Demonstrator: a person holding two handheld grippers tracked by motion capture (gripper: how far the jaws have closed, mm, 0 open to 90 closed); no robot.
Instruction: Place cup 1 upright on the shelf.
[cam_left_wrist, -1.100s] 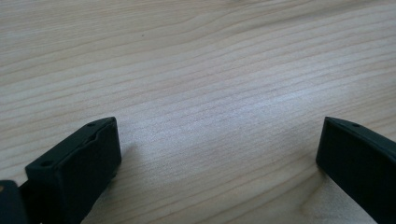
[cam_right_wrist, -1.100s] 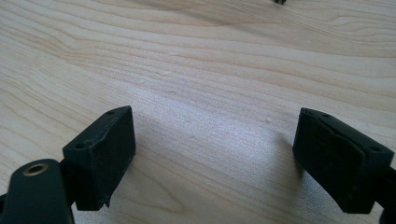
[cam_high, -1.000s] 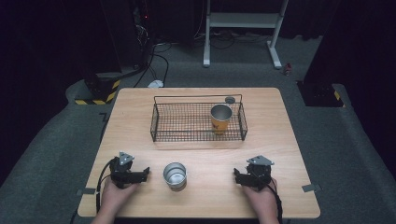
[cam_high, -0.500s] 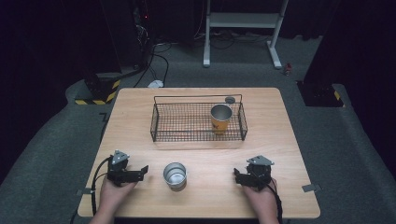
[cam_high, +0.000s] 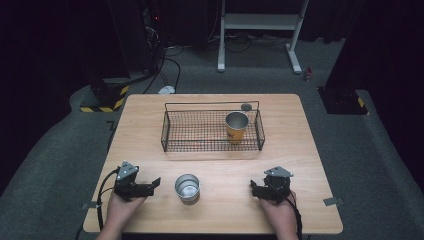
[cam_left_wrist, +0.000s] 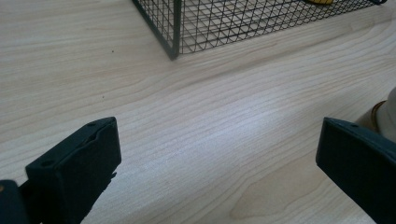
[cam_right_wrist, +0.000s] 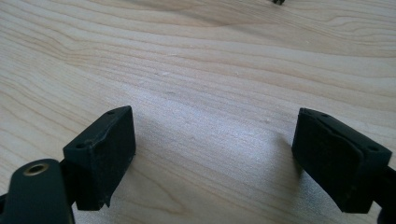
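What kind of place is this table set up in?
Probably a lab or recording studio: a light wooden table on grey carpet, black-draped surroundings, yellow-black hazard-striped floor blocks, loose cables, and a white metal stand behind.

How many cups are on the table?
2. A silver cup stands on the bare table between the two grippers, and a yellow cup stands inside the wire basket, at its right end.

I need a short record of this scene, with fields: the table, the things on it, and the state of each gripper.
table: light wooden table
basket: black wire basket, far middle of the table
cup in basket: yellow cup with metal rim, upright at the basket's right end
cup on table: shiny metal cup, upright between both grippers
left gripper: open, beside the metal cup, apart
right gripper: open, holds nothing
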